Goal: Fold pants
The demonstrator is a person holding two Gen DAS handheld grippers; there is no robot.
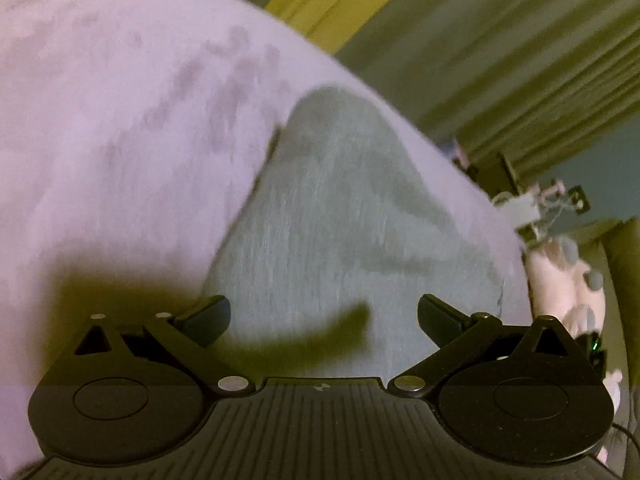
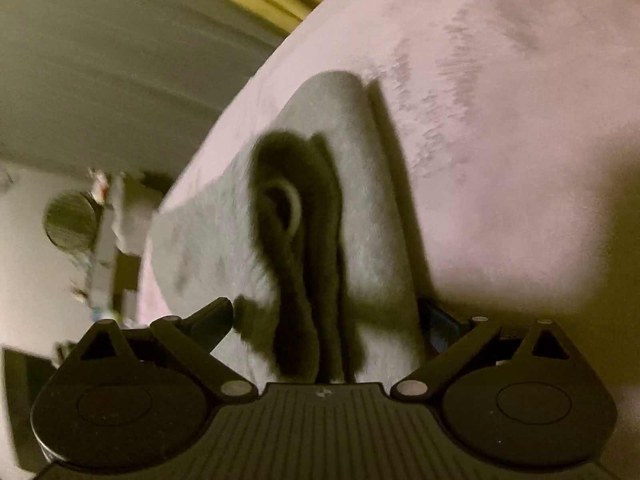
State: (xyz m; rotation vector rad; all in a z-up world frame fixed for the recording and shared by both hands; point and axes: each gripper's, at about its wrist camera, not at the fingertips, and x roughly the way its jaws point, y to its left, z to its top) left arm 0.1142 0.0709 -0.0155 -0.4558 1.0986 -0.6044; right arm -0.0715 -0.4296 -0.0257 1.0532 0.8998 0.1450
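With both the left gripper (image 1: 324, 316) and right gripper (image 2: 326, 318) spread wide and empty, the folded grey pants (image 2: 360, 208) lay on the pink bed (image 2: 520, 160), where a careless regrasp risked undoing the layers.

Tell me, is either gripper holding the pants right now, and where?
Nothing is held. The left gripper and right gripper both stand open over the gray pants, pads clear of the cloth.

The left gripper (image 1: 324, 316) hangs over grey pants (image 1: 340, 216), its fingers (image 1: 208, 314) spread wide with nothing between them. The pants lie on a pale pink bed (image 1: 120, 120). Right of the bed's edge is a hand (image 1: 560, 276). The view is blurred.
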